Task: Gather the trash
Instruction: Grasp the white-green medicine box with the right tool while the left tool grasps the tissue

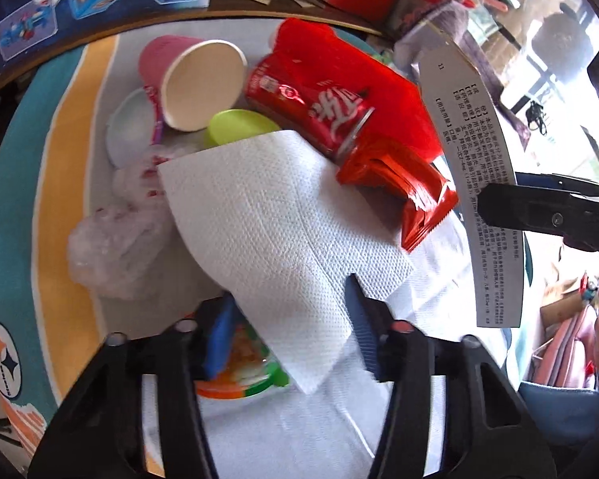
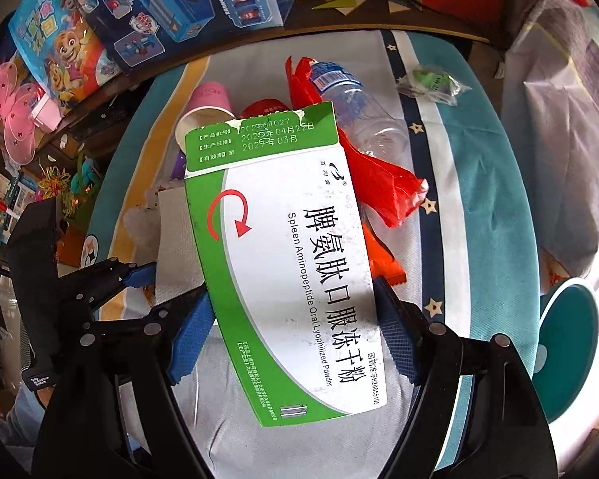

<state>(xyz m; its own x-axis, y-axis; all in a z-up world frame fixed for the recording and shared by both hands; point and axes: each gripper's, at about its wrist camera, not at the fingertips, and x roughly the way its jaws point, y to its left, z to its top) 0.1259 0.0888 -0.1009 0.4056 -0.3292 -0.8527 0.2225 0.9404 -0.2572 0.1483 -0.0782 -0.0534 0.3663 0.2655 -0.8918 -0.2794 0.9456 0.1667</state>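
My left gripper is shut on a white paper towel and holds it over a trash pile. The pile holds a red cola can, a pink paper cup, a red wrapper, a green lid and crumpled clear plastic. My right gripper is shut on a green and white medicine box, held above the same pile. The box's printed side shows at the right of the left wrist view. A clear plastic bottle lies behind the box.
The pile lies on a round rug with teal, yellow and white bands. Toy boxes stand along the far edge. A crumpled clear and green wrapper lies on the rug's far right. A teal round object sits at right.
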